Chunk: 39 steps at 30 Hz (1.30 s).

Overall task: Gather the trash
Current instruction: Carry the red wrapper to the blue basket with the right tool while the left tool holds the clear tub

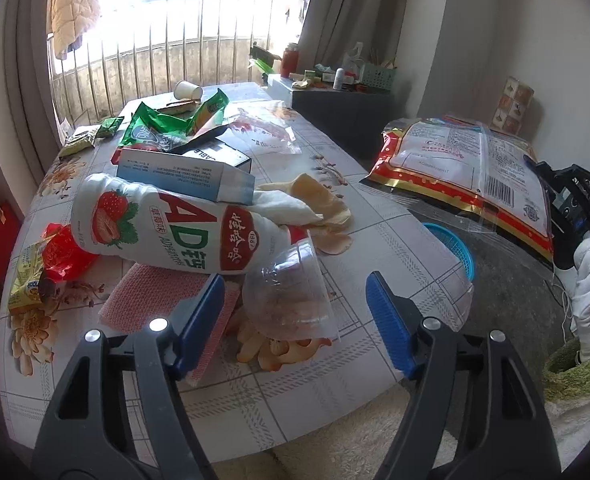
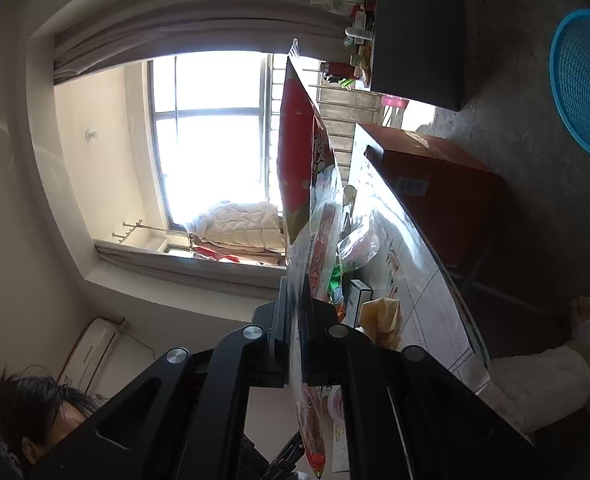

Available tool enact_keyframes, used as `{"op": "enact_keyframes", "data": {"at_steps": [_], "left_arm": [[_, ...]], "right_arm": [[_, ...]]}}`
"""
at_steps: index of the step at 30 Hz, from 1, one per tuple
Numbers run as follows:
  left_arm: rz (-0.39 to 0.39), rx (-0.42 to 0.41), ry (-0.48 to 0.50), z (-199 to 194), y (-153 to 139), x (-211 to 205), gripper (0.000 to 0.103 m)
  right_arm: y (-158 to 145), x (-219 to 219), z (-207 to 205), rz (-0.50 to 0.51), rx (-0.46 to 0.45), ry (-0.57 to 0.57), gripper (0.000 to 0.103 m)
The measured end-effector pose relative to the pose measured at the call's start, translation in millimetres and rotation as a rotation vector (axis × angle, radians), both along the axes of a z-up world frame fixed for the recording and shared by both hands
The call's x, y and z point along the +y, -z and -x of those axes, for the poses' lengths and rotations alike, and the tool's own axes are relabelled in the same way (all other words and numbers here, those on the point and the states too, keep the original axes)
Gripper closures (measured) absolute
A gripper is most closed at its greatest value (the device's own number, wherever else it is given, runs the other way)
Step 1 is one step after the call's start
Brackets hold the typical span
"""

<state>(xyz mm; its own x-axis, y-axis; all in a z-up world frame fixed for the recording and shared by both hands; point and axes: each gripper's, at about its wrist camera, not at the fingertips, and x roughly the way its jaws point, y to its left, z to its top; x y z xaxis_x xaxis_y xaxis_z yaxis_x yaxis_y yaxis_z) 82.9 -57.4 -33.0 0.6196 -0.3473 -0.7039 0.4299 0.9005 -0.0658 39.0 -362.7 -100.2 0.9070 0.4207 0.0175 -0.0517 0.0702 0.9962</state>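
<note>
Blue pads of my left gripper (image 1: 295, 316) stand partly open around the clear plastic cup (image 1: 289, 296), lying tipped on the table (image 1: 375, 240), not yet pinched. Step in hand: grabbing the cup; next I need to squeeze and lift. Fruit peels (image 1: 271, 350) sit under it, yogurt bottle (image 1: 167, 228) just behind. My right gripper (image 2: 293, 344) is clamped on a big red snack bag (image 2: 299, 160) (blue basket (image 2: 583, 80) is on the floor).

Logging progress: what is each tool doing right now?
Left tool: open, astride the clear cup, not gripping it.
Right tool: closed on the red bag.
</note>
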Motion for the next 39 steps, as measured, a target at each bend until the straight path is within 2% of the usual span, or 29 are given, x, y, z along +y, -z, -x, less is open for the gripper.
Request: {"op": "enact_keyframes", "data": {"at_steps": [1,3,5,9,14,18,22,26,29,32,35,39], "left_arm": [[-0.038,0.002,-0.012,0,4,-6,0.045],[-0.094,0.013,-0.029,-1,12,-14,0.060],[-0.122,0.024,-0.042,-3,17,-15,0.069],[-0.141,0.048,-0.067,-3,18,-12,0.098],[-0.148,0.053,-0.095,3,14,-3,0.099],[-0.114,0.041,-0.073,9,-3,-6,0.099],[-0.040,0.040,-0.005,4,-23,-22,0.099],[0.026,0.063,0.080,-13,-33,-51,0.099],[0.071,0.096,0.129,-28,-33,-74,0.099],[0.087,0.119,0.152,-42,-29,-95,0.099],[0.102,0.151,0.168,-55,-23,-112,0.099],[0.083,0.162,0.174,-66,-15,-126,0.099]], "right_arm": [[0,-1,3,-0.003,-0.001,0.003,0.099],[2,-5,8,-0.013,-0.003,0.010,0.099],[5,-10,12,-0.020,-0.002,0.018,0.099],[9,-21,24,-0.022,-0.007,0.041,0.099],[5,-40,43,0.000,-0.031,0.091,0.099],[-7,-65,72,0.059,-0.036,0.192,0.099],[-23,-92,101,0.214,0.042,0.339,0.099],[-28,-114,103,0.389,0.163,0.456,0.099],[-19,-129,83,0.508,0.263,0.501,0.099],[3,-144,43,0.601,0.375,0.499,0.099],[37,-158,-3,0.703,0.485,0.490,0.099],[90,-173,-65,0.830,0.620,0.473,0.099]]}}
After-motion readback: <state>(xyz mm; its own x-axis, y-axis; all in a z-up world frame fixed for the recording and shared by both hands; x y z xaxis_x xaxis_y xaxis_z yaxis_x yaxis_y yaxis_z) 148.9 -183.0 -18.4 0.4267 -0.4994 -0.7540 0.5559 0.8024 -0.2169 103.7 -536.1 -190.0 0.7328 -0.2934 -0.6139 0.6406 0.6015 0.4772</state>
